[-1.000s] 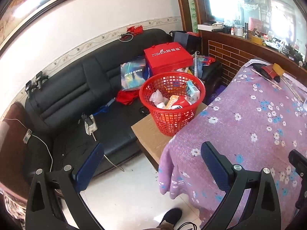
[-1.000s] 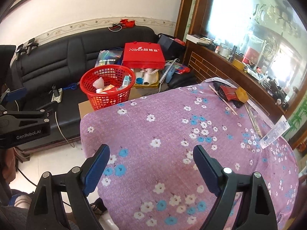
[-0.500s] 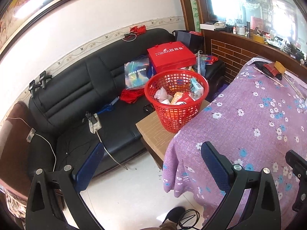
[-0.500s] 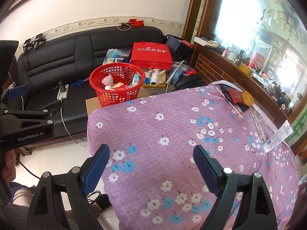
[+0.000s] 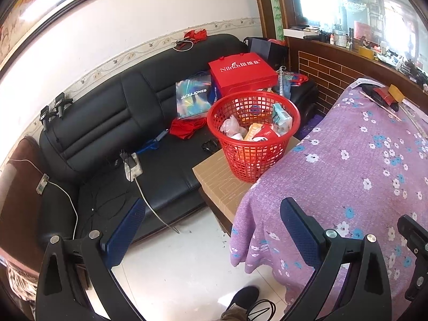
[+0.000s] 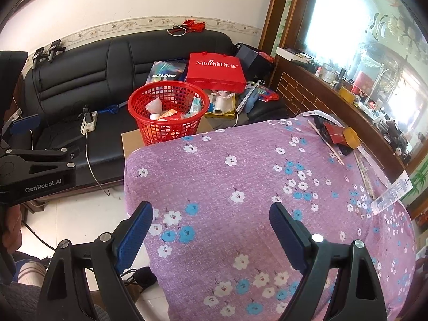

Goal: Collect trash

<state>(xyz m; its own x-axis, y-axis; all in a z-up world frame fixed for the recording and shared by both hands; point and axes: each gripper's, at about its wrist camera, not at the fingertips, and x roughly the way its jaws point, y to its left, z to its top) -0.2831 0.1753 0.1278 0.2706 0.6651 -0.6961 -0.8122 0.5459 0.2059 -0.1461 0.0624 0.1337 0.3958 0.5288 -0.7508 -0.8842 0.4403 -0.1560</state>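
A red mesh basket holding several wrappers and cartons stands on a cardboard box beside the purple flowered table. It also shows in the right wrist view. My left gripper is open and empty, above the floor by the table's corner, well short of the basket. My right gripper is open and empty over the table's near edge. A red packet and a clear plastic bottle lie on the table's far right side.
A black sofa behind the basket carries a red gift bag, a shopping bag, a power strip and cables. A brick-faced ledge with clutter runs along the right. A foot and a cable are on the white floor.
Both grippers have drawn back and to the left from the table; the basket and sofa sit further right and further away in both views. Both grippers stay open.
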